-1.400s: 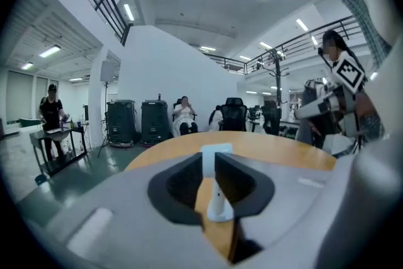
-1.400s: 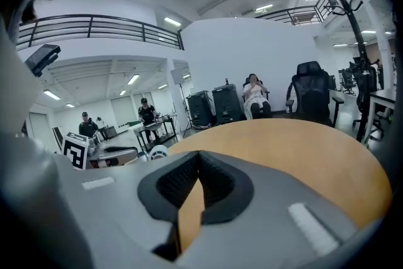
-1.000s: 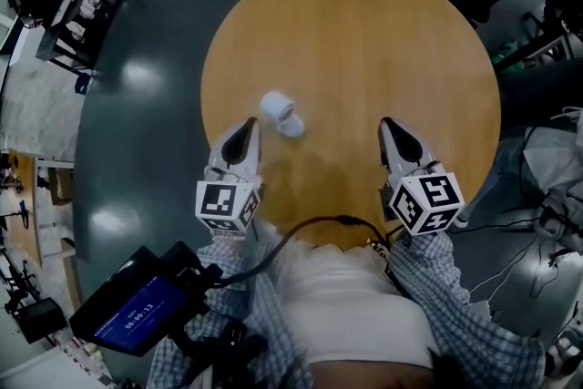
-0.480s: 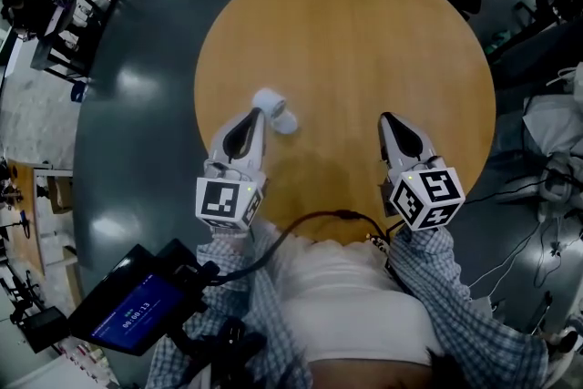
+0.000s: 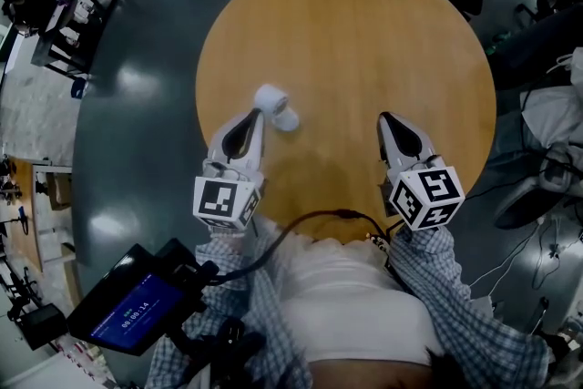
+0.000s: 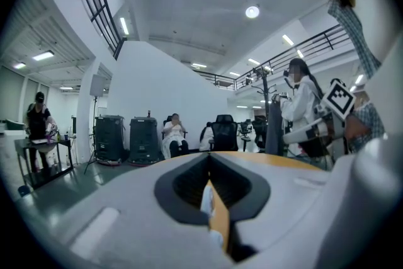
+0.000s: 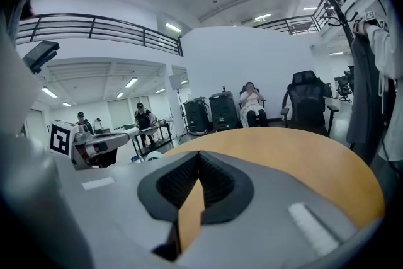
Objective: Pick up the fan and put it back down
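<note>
Screen unit: a dark box with a lit blue screen (image 5: 137,310) hangs at the person's left side, nearest the camera, with a black cable (image 5: 310,221) looping across the body.
Left gripper: the left gripper (image 5: 256,115) is held over the table's near-left part. Its jaws are pressed together with nothing between them. Only a thin slit shows at the tips, with a sliver of white and of the tabletop beyond.
Right gripper: the right gripper (image 5: 386,119) is held over the near-right part, well apart from the left one. Its jaws are also closed, with only bare wood showing through the slit, so it is empty.
Fan: the small white fan (image 5: 275,107) rests on the table just past the left gripper's tips. Whether the tips touch it cannot be told. No jaw grips it.
Table: a round wooden table (image 5: 364,32), bare apart from the fan.
Far room: grey floor, desks and chairs. A seated person (image 6: 173,134) is by the far wall.
Progress: the pick-up does not look to have been made yet, since the fan sits free on the table and both grippers are empty.
Left to do: judging by position, the left gripper is the likely one to take it. Its jaws would first need to part, close round the fan, lift it, then set it down again.
</note>
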Available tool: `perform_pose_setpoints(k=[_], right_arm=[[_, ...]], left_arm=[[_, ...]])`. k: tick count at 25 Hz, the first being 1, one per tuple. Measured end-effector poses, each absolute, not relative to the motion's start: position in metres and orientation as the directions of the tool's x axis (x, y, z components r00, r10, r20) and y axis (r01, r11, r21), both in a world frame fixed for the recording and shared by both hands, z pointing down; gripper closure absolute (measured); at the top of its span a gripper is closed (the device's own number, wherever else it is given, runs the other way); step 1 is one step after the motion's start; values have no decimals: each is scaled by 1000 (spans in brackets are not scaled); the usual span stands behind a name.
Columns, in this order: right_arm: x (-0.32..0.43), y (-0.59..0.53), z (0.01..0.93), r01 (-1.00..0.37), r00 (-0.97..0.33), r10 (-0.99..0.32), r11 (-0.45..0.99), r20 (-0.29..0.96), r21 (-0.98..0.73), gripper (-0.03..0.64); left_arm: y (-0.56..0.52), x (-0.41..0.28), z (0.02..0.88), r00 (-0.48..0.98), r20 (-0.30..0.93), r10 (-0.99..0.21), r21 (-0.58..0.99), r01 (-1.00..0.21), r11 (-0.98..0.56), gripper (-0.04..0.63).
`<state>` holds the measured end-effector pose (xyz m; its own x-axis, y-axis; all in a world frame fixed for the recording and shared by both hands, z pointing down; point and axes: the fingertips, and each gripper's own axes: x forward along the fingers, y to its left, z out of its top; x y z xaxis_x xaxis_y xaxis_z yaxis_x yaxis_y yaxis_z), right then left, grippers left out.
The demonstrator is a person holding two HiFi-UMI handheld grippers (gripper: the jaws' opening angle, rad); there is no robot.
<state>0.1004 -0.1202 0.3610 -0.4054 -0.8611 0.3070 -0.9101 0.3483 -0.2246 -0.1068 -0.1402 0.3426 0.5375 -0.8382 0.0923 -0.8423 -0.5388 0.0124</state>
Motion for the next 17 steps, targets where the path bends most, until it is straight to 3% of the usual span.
perform_pose_setpoints(k=[17], right_arm=[[99, -121, 360, -910, -405, -861, 348, 309, -223, 614]], left_arm=[[-143, -112, 346, 525, 107, -844, 4, -850, -527, 595]])
